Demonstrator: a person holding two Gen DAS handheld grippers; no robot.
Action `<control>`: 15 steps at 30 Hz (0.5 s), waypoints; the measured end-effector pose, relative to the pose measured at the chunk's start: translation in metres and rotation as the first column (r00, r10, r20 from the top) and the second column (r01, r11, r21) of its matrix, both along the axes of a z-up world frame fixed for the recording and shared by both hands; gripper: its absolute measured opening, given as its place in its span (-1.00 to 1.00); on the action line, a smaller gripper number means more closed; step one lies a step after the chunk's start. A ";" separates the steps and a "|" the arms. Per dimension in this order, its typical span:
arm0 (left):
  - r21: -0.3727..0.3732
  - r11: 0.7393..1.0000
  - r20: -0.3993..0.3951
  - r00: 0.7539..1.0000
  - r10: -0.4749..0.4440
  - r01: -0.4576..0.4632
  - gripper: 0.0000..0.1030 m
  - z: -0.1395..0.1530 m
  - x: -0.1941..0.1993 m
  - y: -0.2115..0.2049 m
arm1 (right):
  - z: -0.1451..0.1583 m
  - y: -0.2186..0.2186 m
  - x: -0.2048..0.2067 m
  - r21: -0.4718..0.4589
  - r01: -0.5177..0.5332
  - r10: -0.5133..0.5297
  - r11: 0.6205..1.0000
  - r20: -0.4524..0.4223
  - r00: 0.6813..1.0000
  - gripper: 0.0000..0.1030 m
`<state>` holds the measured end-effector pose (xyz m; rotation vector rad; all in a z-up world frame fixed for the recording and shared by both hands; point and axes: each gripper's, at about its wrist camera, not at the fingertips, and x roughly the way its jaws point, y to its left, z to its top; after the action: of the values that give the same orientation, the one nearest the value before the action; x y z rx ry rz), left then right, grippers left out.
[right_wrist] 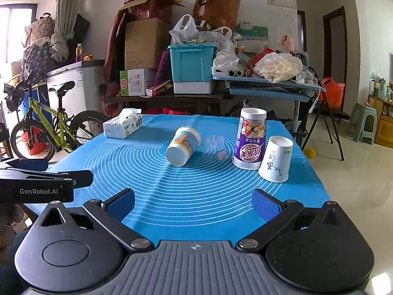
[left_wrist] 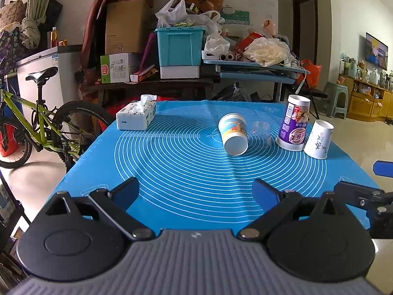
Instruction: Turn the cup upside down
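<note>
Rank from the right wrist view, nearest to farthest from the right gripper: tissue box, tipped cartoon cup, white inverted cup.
1. White inverted cup, front right.
2. Tipped cartoon cup, centre, lying on its side.
3. Tissue box, far left corner.

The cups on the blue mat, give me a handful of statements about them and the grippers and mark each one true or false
1. The cartoon-print cup lies on its side on the blue mat. True.
2. The purple-label cup is tipped over. False: it stands upside down, wide mouth on the mat.
3. The white cup with ink drawings stands upside down next to the purple-label cup. True.
4. The right gripper is clamped on a cup. False: its jaws are spread wide with nothing between them.
5. The tissue pack sits near the mat's far left corner. True.
6. The left gripper is shut. False: it is open and empty.
</note>
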<state>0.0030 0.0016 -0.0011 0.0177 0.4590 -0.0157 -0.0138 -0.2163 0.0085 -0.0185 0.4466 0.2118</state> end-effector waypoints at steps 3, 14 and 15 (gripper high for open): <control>0.003 1.000 0.000 1.000 0.000 0.000 0.89 0.000 0.000 0.000 | 0.000 0.001 0.000 -0.001 0.001 -0.001 1.000 0.001 1.000 1.00; -0.004 1.000 -0.005 1.000 -0.006 0.006 0.89 0.000 0.001 0.001 | -0.001 -0.004 0.005 0.005 0.004 -0.004 1.000 -0.001 1.000 1.00; -0.006 1.000 -0.005 1.000 -0.005 0.005 0.89 0.001 0.002 0.001 | -0.002 -0.005 0.006 0.010 0.005 -0.004 1.000 -0.004 1.000 1.00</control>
<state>0.0049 0.0025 -0.0004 0.0132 0.4641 -0.0220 -0.0074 -0.2216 0.0066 -0.0077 0.4493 0.2096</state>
